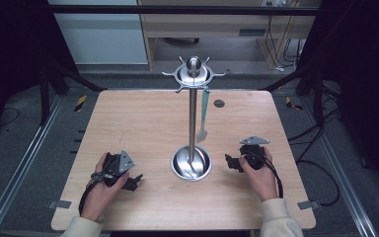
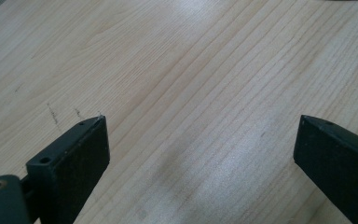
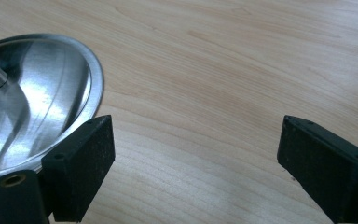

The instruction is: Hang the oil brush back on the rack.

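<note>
A steel utensil stand [image 1: 192, 106] rises from a round dish base [image 1: 191, 164] in the middle of the wooden table [image 1: 143, 123]. Its top ring [image 1: 193, 74] carries several hooks, and a pale green spatula [image 1: 205, 111] hangs from one on the right side. My left gripper [image 1: 134, 182] rests on the table left of the base, jaws wide open over bare wood [image 2: 196, 126]. To the right of the base my right gripper [image 1: 229, 160] is open too, and the dish's rim [image 3: 93, 84] lies just beside its left jaw.
A small dark round hole [image 1: 219, 103] marks the table's far right part. Black frame bars and cables surround the table; a wooden cabinet [image 1: 217, 24] stands behind it. The person's hands and pale sleeves [image 1: 279, 217] come in from the near edge.
</note>
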`<state>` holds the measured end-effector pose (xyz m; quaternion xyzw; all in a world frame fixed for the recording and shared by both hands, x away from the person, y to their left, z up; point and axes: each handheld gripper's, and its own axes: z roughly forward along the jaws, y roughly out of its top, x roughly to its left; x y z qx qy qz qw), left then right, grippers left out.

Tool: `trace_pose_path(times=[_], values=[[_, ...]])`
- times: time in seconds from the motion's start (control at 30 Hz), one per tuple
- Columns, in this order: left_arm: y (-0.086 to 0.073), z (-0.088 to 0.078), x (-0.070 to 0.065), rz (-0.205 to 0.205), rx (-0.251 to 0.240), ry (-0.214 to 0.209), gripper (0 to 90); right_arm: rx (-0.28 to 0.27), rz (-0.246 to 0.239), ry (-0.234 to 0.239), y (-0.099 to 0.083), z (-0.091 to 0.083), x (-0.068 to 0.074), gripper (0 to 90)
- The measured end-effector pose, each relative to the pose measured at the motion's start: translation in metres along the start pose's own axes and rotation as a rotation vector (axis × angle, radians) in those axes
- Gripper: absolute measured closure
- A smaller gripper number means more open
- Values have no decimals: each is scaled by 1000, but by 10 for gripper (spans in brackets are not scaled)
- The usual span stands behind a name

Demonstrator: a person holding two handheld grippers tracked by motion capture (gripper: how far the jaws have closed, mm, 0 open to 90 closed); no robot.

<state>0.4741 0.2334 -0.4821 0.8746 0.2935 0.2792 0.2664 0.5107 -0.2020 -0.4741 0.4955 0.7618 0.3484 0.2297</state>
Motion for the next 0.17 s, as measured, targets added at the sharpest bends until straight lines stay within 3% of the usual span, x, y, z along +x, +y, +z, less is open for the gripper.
trace_pose_path(times=[0.17], values=[[0,0,0,1,-1,0,31,15,-11,6,-1,2,2,111]])
